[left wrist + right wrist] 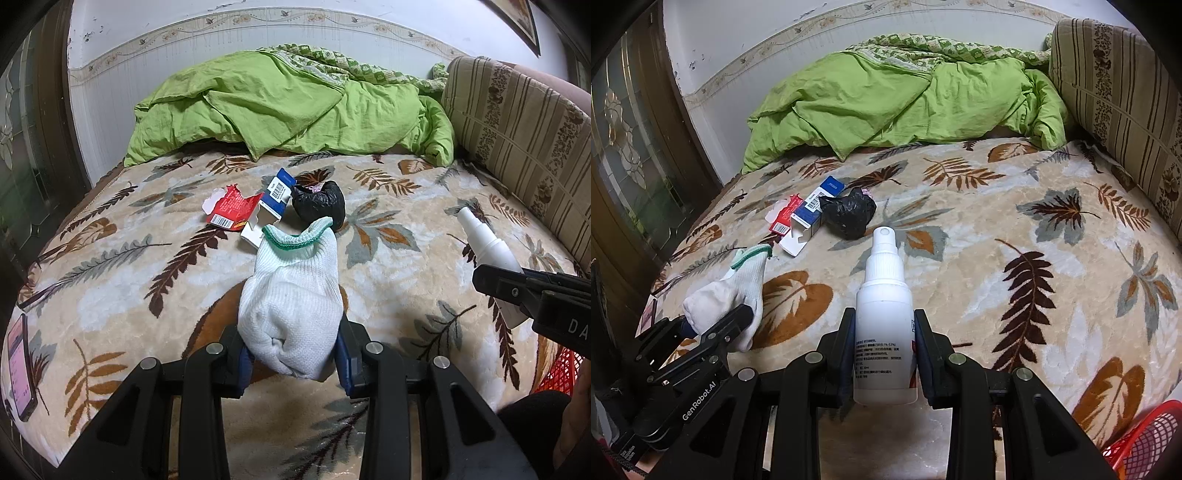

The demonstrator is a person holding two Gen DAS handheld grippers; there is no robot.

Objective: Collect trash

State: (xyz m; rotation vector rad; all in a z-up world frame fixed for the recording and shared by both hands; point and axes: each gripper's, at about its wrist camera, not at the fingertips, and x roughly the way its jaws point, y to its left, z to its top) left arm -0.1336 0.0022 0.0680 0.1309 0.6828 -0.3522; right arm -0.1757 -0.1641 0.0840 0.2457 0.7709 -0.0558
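Trash lies on the leaf-patterned blanket (388, 258): a torn red wrapper (231, 210), then a blue and white box (271, 203), then a crumpled black bag (319, 205) touching the box. Nearer, the left gripper (293, 354) clamps a white sock (291, 306). To its right, the right gripper (884, 350) clamps a white spray bottle (884, 314). A red basket (1152, 435) sits at the far right edge.
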